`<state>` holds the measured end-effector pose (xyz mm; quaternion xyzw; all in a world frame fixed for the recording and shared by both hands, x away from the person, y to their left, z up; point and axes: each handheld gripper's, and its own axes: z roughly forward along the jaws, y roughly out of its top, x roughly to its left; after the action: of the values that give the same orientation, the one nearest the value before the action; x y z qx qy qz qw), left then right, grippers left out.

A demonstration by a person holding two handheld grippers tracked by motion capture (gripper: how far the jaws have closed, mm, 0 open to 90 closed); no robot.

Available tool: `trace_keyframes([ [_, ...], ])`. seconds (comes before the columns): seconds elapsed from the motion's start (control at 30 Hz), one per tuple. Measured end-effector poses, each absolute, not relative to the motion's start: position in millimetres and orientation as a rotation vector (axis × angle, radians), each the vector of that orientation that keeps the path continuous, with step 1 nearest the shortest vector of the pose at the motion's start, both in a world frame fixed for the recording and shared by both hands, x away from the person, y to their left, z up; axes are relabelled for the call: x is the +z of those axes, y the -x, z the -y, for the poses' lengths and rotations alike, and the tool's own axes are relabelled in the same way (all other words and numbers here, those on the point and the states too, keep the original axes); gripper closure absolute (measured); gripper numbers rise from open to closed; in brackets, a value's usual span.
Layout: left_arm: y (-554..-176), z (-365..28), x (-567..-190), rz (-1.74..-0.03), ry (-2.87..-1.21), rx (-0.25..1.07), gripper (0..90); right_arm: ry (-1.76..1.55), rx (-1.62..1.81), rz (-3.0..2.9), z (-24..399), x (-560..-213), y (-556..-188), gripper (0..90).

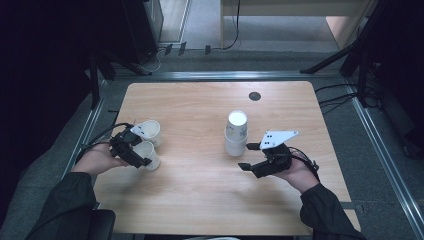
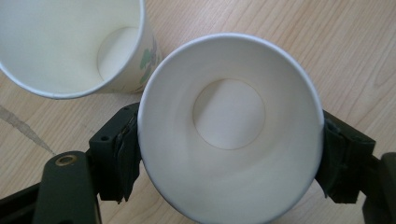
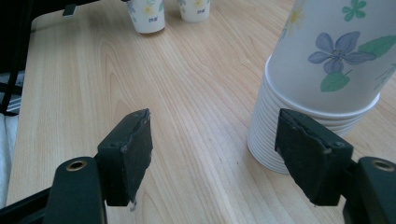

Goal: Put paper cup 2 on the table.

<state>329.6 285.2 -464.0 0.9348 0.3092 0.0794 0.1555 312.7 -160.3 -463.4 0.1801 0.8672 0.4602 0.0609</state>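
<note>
My left gripper (image 1: 140,156) is shut on an upright white paper cup (image 1: 148,154) at the table's left side. In the left gripper view its pads (image 2: 116,158) press on both sides of that cup (image 2: 229,126), whose inside is empty. A second open cup (image 1: 148,131) (image 2: 70,46) stands just beyond it, close by. A stack of upside-down flower-print cups (image 1: 236,132) (image 3: 322,70) stands mid-table. My right gripper (image 1: 245,156) (image 3: 219,154) is open just in front of the stack, and nothing is between its pads (image 3: 133,149).
The wooden table (image 1: 200,200) has a small black round insert (image 1: 254,96) near its far edge. Dark stands and cables lie on the floor beyond. In the right gripper view the two left-side cups (image 3: 149,14) appear far off.
</note>
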Motion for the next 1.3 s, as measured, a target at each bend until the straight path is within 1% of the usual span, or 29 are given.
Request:
trace_keyframes([
  [0.37,-330.6,-285.2,-468.0,-0.903,-2.648,0.205,18.8,-0.545,1.392,-2.624,160.6,-463.2,-312.5,28.1],
  [0.5,-329.2,-285.8,-470.0,-0.905,-2.645,0.175,17.3,-0.545,1.393,-2.625,160.8,-463.0,-312.3,28.2],
  [0.63,-328.3,-286.6,-472.5,-0.918,-2.637,0.17,13.0,-0.551,1.396,-2.618,161.2,-461.6,-311.5,28.1],
  [0.87,-327.2,-286.5,-472.6,-0.929,-2.616,0.161,9.8,-0.545,1.389,-2.619,161.1,-461.9,-311.8,28.1],
  [1.0,-326.3,-287.7,-469.5,-0.926,-2.584,0.111,7.7,-0.549,1.391,-2.617,161.2,-461.6,-312.0,28.1],
  [1.23,-322.0,-288.6,-459.0,-0.933,-2.557,0.147,7.6,-0.553,1.389,-2.62,161.2,-461.5,-311.3,28.2],
  [1.3,-320.6,-289.8,-455.0,-0.932,-2.543,0.151,4.7,-0.551,1.39,-2.619,161.1,-461.5,-311.3,28.2],
])
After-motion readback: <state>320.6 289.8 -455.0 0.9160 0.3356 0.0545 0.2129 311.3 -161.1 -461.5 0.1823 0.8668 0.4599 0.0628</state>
